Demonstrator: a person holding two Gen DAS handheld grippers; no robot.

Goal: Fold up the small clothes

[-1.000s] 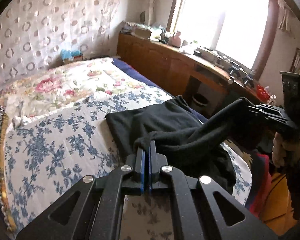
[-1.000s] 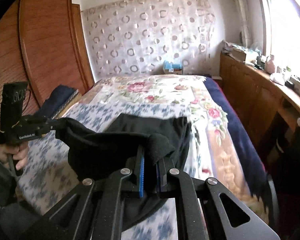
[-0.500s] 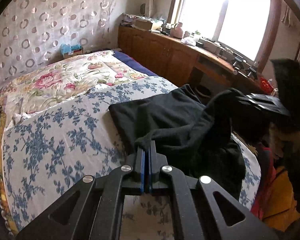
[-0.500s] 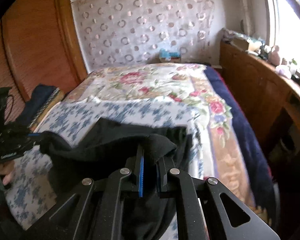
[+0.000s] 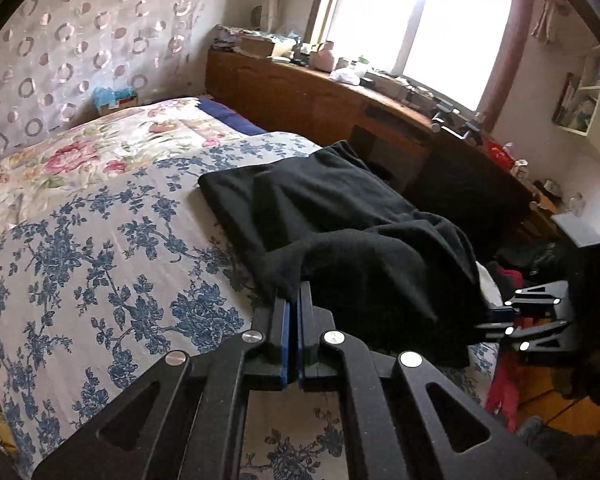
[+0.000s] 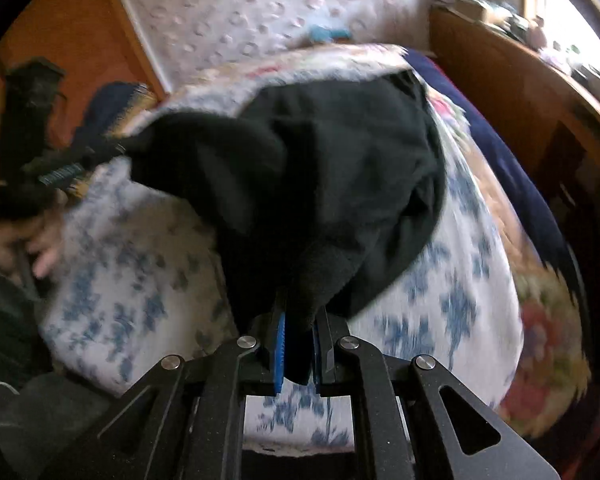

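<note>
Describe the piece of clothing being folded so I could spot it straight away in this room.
Find the bed with the blue-flowered cover beside the window. On its window-side half lies a black garment, pinched at its near edge by the left gripper and right gripper. It is the only plain dark cloth on the patterned bedding.

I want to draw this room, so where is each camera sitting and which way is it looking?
Left wrist: sits on the left gripper, looking across the bed toward the window; the right gripper shows at the right edge.
Right wrist: sits on the right gripper, looking up the bed toward the dotted curtain; the left gripper and the left hand show at left, blurred.
Both views share the black garment, pinched by both grippers, and the bed.
</note>
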